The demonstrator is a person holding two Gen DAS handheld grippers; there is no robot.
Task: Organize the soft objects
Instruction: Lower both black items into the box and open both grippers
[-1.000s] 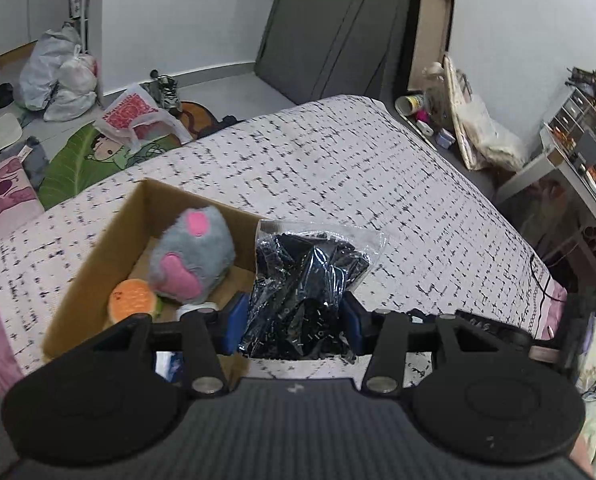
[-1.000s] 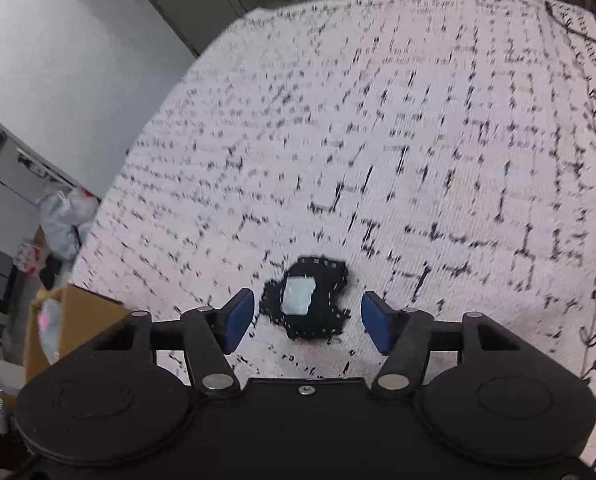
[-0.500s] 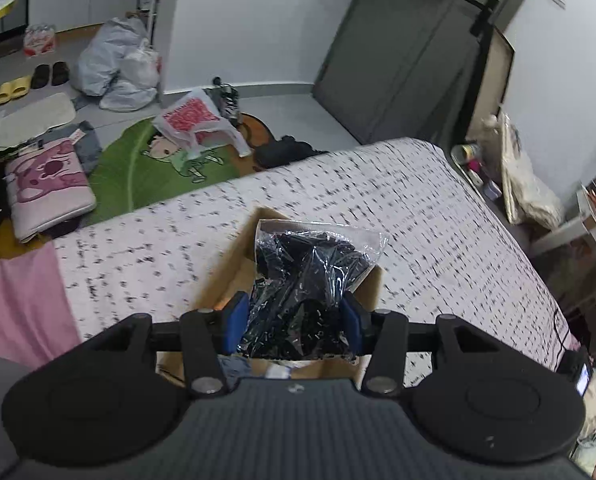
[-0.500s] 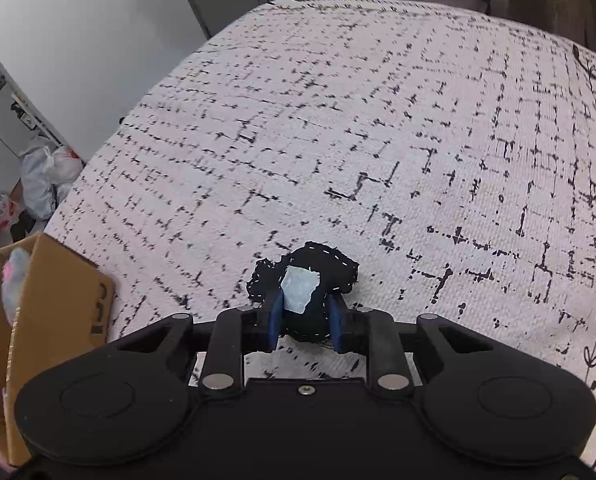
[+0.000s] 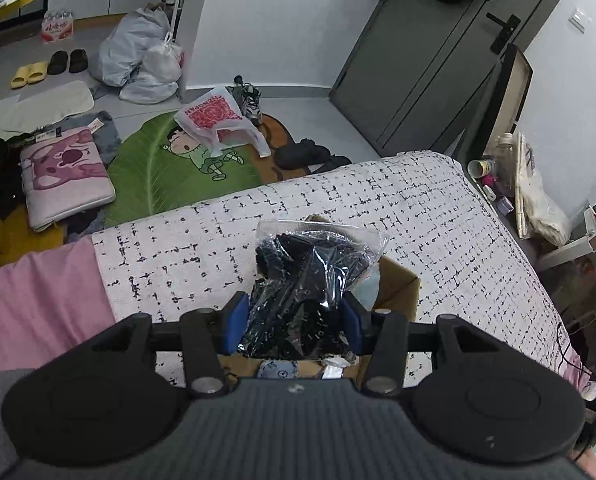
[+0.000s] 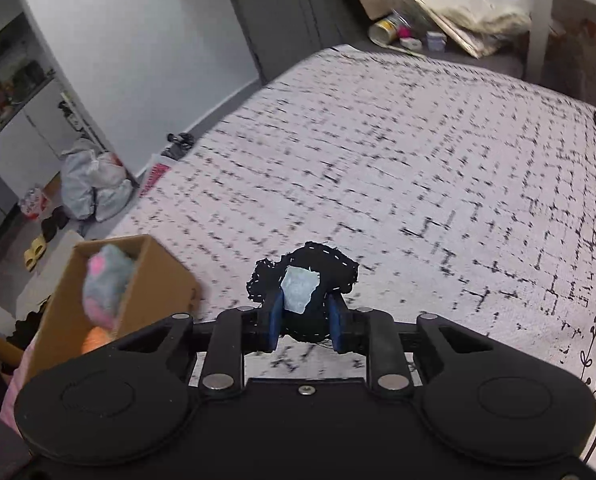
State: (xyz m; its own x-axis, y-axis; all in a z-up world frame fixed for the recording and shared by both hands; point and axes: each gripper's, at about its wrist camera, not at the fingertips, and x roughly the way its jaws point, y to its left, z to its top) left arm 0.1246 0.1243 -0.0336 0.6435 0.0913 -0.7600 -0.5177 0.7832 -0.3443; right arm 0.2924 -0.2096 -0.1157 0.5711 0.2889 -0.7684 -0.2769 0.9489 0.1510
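Observation:
My left gripper (image 5: 293,326) is shut on a clear plastic bag of black fabric (image 5: 310,280) and holds it above the cardboard box (image 5: 398,284), which the bag mostly hides. My right gripper (image 6: 304,322) is shut on a small black cloth piece with a pale blue patch (image 6: 302,284), lifted off the white black-checked bedspread (image 6: 418,168). In the right wrist view the cardboard box (image 6: 153,276) stands at the left, holding a grey and pink plush toy (image 6: 105,280) and an orange soft item (image 6: 93,338).
A pink sheet (image 5: 37,292) lies at the bed's left edge. The floor beyond holds a green leaf rug (image 5: 165,176), plastic bags (image 5: 141,56), a pink cushion (image 5: 65,176) and shoes. A grey door (image 5: 430,60) and bedside clutter (image 5: 530,192) stand at the right.
My right gripper shut on the black cloth piece and lifted it off the bed toward the box. My left gripper rose and moved over the box with the bag.

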